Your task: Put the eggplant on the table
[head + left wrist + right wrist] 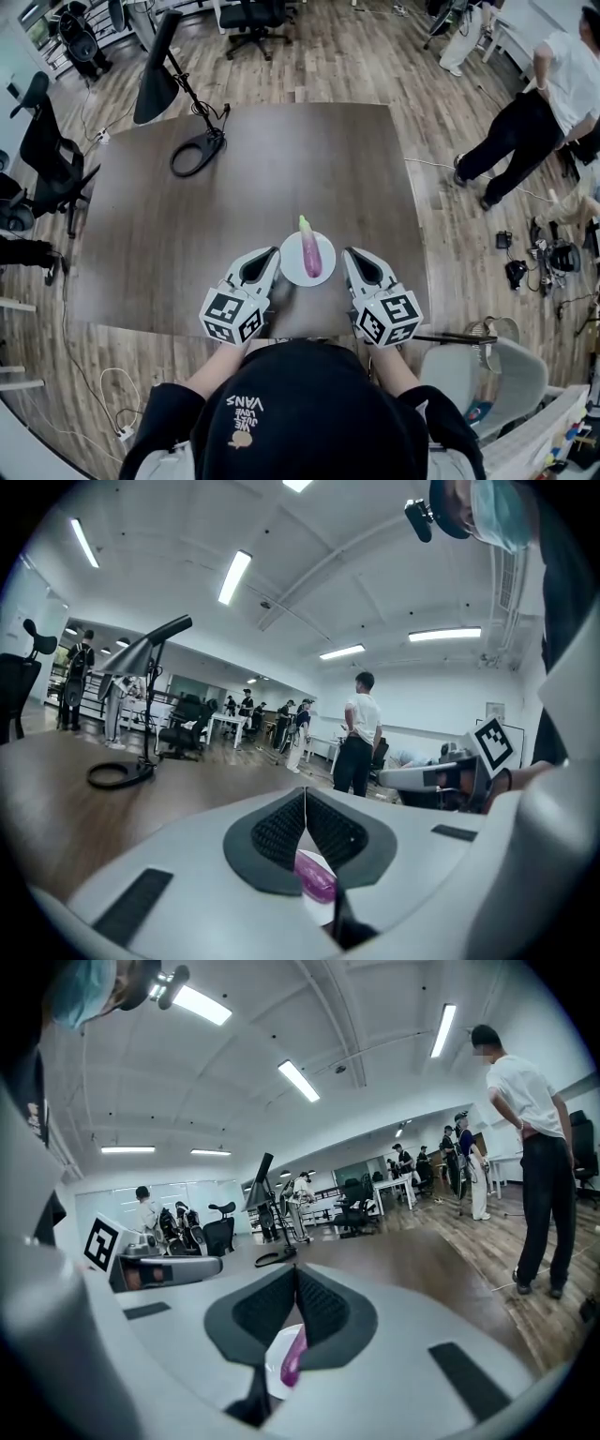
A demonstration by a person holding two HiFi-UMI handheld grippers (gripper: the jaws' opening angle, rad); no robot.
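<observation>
Here's the dark brown square wooden table [187, 216], filling the middle of the head view. At lower centre the purple eggplant with its green stem [311, 253] lies on a round white plate [291, 262]. The left gripper [272, 255] and right gripper [349, 255] flank that plate, jaws pressed together on nothing. A black desk lamp [159, 80] stands upper left; pale wood-plank floor [375, 56] surrounds the table, with a black office chair [253, 19] at top and a person in a white shirt [534, 112] upper right.

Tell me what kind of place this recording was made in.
Probably an open-plan lab or office: wood-plank floor, rolling office chairs, ceiling strip lights, and people standing by desks in the background.
</observation>
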